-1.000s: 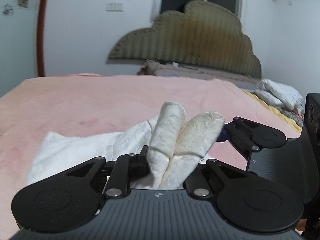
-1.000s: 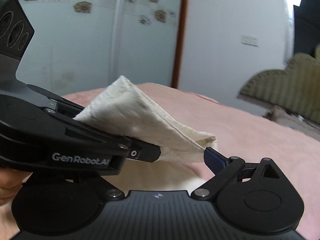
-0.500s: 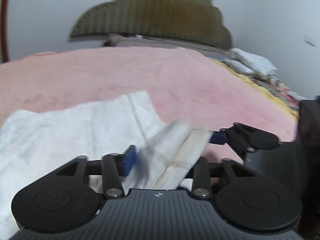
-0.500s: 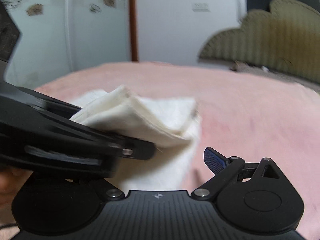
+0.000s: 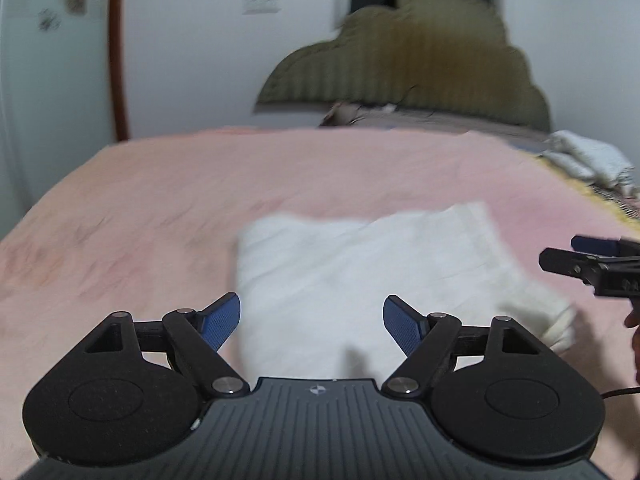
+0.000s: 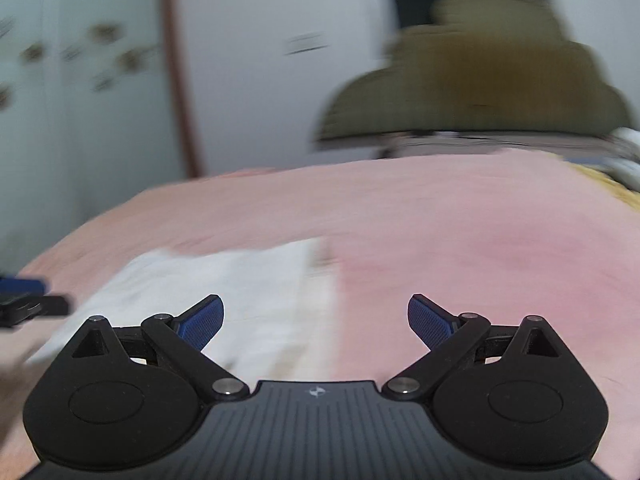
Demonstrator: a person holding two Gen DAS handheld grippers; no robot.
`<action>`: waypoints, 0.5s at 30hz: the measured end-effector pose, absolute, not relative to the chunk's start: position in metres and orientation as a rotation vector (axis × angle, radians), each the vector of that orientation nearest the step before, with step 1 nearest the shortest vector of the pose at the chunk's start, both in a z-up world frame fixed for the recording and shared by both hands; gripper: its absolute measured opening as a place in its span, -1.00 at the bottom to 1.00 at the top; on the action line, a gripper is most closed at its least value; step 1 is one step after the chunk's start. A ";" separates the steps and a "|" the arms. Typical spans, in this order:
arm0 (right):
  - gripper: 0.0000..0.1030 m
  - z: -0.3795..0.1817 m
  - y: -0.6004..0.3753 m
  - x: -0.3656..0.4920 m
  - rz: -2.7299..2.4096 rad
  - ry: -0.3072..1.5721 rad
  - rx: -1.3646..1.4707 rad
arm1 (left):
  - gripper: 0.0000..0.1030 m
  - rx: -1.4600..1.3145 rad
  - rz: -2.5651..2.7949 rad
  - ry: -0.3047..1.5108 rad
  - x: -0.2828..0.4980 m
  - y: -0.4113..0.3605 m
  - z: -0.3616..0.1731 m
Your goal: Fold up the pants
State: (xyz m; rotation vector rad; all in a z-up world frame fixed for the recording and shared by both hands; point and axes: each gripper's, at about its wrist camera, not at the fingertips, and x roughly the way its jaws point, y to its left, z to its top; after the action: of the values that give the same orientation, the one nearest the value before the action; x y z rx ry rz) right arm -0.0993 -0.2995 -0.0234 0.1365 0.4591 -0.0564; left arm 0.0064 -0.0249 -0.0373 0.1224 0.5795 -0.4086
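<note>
The white pants (image 5: 360, 276) lie folded into a flat, roughly rectangular stack on the pink bedspread (image 5: 160, 208). My left gripper (image 5: 311, 322) is open and empty, just in front of the stack's near edge. My right gripper (image 6: 316, 322) is open and empty over the right edge of the pants (image 6: 224, 280). The right gripper's fingers (image 5: 588, 260) show at the right edge of the left wrist view. The left gripper's fingertip (image 6: 28, 300) shows at the left edge of the right wrist view. Both views are motion-blurred.
An olive scalloped headboard (image 5: 412, 52) stands against the far wall. Crumpled white bedding (image 5: 588, 160) lies at the far right of the bed. A white wardrobe with flower decals (image 6: 60, 100) stands to the left.
Both grippers have let go of the pants and opened. The lifted fold has dropped flat onto the stack, and both grippers have drawn back from it.
</note>
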 end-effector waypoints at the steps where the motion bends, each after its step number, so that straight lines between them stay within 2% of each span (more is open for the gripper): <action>1: 0.93 -0.027 -0.288 -0.094 -0.040 0.482 0.084 | 0.54 0.139 -0.412 0.608 0.009 -0.021 -0.044; 3: 0.93 -0.038 -0.266 -0.076 -0.087 0.566 -0.059 | 0.57 0.208 -0.416 0.641 0.007 -0.018 -0.057; 5: 1.00 -0.049 -0.261 -0.071 -0.153 0.600 -0.152 | 0.56 0.247 -0.411 0.590 -0.005 -0.009 -0.061; 9: 1.00 -0.032 -0.258 -0.087 -0.195 0.522 -0.122 | 0.54 0.189 -0.351 0.530 -0.007 0.016 -0.048; 12: 1.00 -0.022 -0.250 -0.085 -0.088 0.482 -0.106 | 0.54 0.098 -0.374 0.609 0.008 0.027 -0.049; 15: 1.00 -0.040 -0.250 -0.073 -0.049 0.559 -0.114 | 0.56 0.160 -0.383 0.633 0.008 0.017 -0.062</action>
State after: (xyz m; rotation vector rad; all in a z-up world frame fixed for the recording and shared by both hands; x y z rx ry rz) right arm -0.0729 -0.2497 -0.0398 -0.1139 0.5593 -0.0485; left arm 0.0083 0.0174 -0.0622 0.1595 0.6335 -0.3825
